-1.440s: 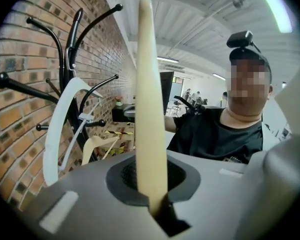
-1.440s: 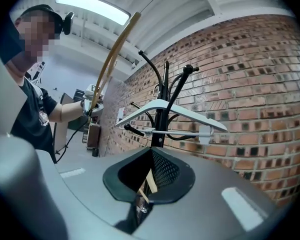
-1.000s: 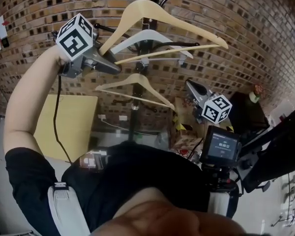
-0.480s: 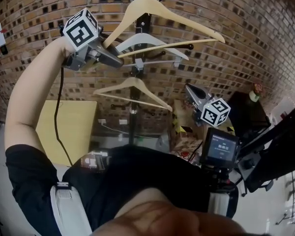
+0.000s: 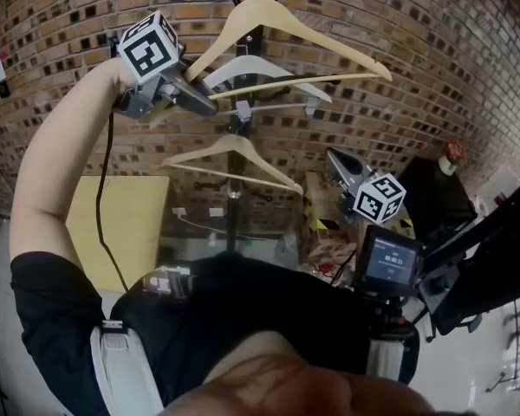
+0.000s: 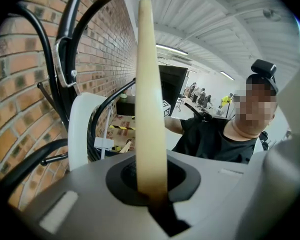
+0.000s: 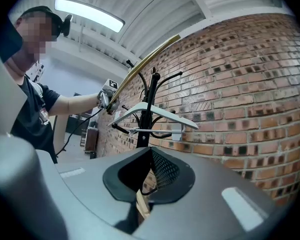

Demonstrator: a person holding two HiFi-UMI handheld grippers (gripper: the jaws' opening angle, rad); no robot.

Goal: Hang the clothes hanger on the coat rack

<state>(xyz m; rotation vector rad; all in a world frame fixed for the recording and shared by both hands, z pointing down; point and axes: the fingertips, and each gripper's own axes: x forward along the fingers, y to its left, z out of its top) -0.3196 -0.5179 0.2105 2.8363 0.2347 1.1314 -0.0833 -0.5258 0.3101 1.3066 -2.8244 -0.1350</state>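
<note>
My left gripper (image 5: 206,104) is raised at the upper left and shut on the left arm tip of a pale wooden hanger (image 5: 288,31). This hanger tilts in front of the top of the black coat rack (image 5: 236,180); its hook is cut off by the frame's top edge. In the left gripper view the wooden hanger (image 6: 151,84) rises straight out of the left gripper (image 6: 151,194). A white plastic hanger (image 5: 264,66) and a second wooden hanger (image 5: 234,150) hang on the rack. My right gripper (image 5: 332,152) stays lower right, shut and empty, facing the coat rack (image 7: 146,109).
A brick wall (image 5: 433,50) stands right behind the rack. Black curved hooks (image 6: 65,34) pass close to the held hanger. A yellow board (image 5: 117,215), cardboard boxes (image 5: 325,232) and a black cabinet (image 5: 442,193) are below; a screen device (image 5: 386,263) sits at my waist.
My left gripper has shifted a little right and up with the wooden hanger, closer to the rack's top. The right gripper has stayed in place.
</note>
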